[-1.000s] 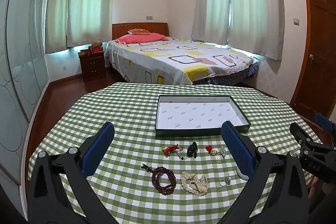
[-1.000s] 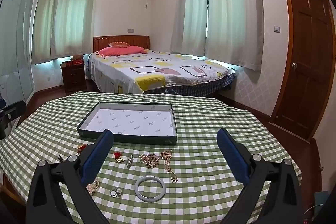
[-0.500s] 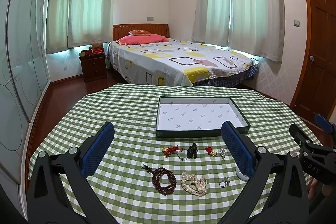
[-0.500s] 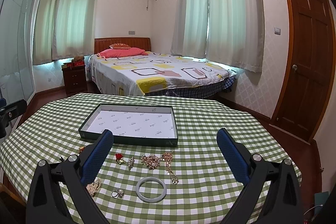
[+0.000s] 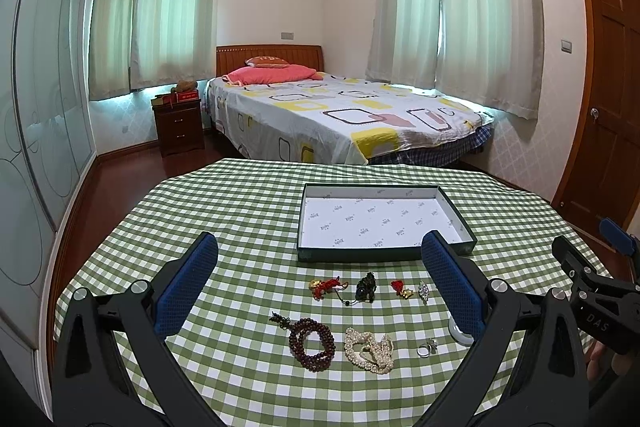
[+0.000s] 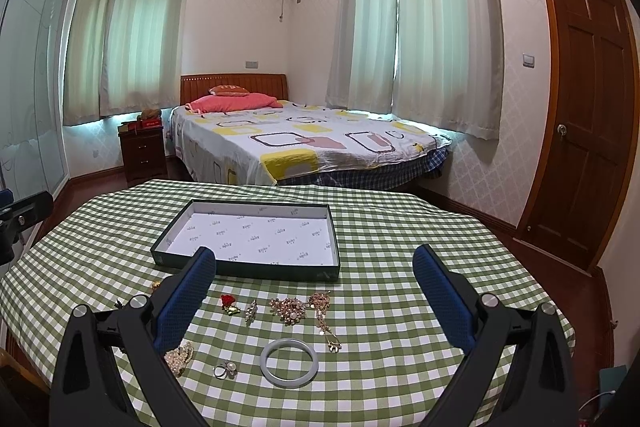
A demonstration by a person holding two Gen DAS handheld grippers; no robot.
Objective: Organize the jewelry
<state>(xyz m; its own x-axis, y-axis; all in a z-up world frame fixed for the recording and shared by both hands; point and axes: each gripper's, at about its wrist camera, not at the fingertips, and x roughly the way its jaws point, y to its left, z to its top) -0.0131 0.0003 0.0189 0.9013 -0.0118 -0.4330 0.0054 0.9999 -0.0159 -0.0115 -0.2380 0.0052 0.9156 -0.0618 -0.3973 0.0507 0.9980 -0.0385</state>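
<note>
Both grippers have lifted a little since the earlier frames, so the box sits slightly lower in each view, and no jewelry has changed place. The left gripper (image 5: 320,285) holds its blue, rough-textured fingers (image 5: 188,281) wide apart with nothing between them. The right gripper (image 6: 314,301) is the same, spread wide and empty.

The box (image 5: 460,217) is a shallow rectangular tray with dark green walls and a white printed paper lining, and it lies on the tabletop (image 5: 240,211), which is covered by a green and white checked cloth. All jewelry lies on the cloth, on the near side of the box and outside it.

Just in front of the box there is a row: a red and gold charm (image 5: 325,287), a black figure on a cord (image 5: 366,289), a small red flower pin (image 5: 400,287) and a silver brooch (image 5: 423,289). To the right of these, in the right wrist view, lie a pearl and gold cluster (image 6: 289,309) and a thin gold chain (image 6: 324,319).

Farther from the box lie dark brown wooden beads (image 5: 312,341) coiled in a loop, a heap of pearls (image 5: 370,347), a silver ring (image 5: 427,347) and a smooth pale bangle (image 6: 289,363), round and glossy. In the left wrist view the right finger of that gripper hides most of the bangle.

Behind the tabletop stands a bed (image 5: 340,115) with a patterned sheet.
</note>
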